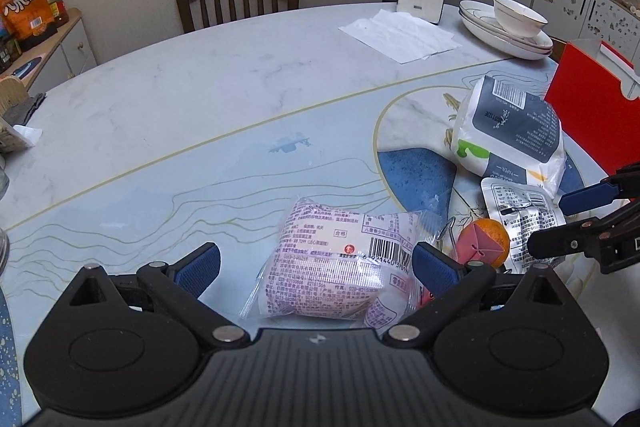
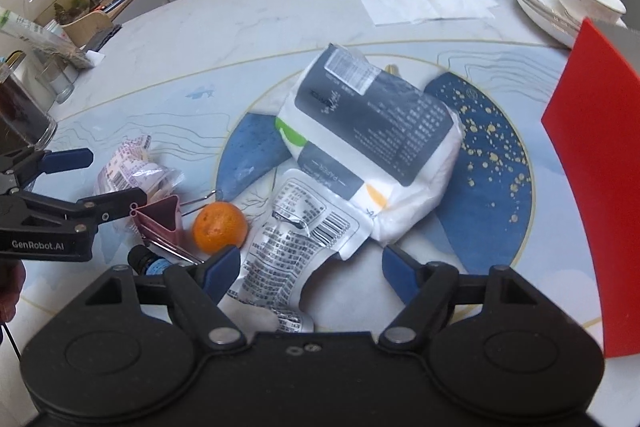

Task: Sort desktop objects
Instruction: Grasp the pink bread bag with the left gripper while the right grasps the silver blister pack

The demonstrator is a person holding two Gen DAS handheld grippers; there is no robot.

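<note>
While your left tongs (image 1: 316, 265) hang spread over the pink snack packet (image 1: 332, 267), nothing is pinched yet; the packet lies flat on the table (image 1: 160, 107) between the blue pads, crinkled, print side up. Just right of it sit a pink clip (image 2: 160, 221) and an orange (image 2: 219, 227), touching. Your right tongs (image 2: 312, 267) also stand spread, above the silver pouch (image 2: 296, 239), whose far corner is tucked under the big paper pack (image 2: 372, 143). This looks like the reach before the first pickups: lower, then close squarely on each soft wrapper.
</note>
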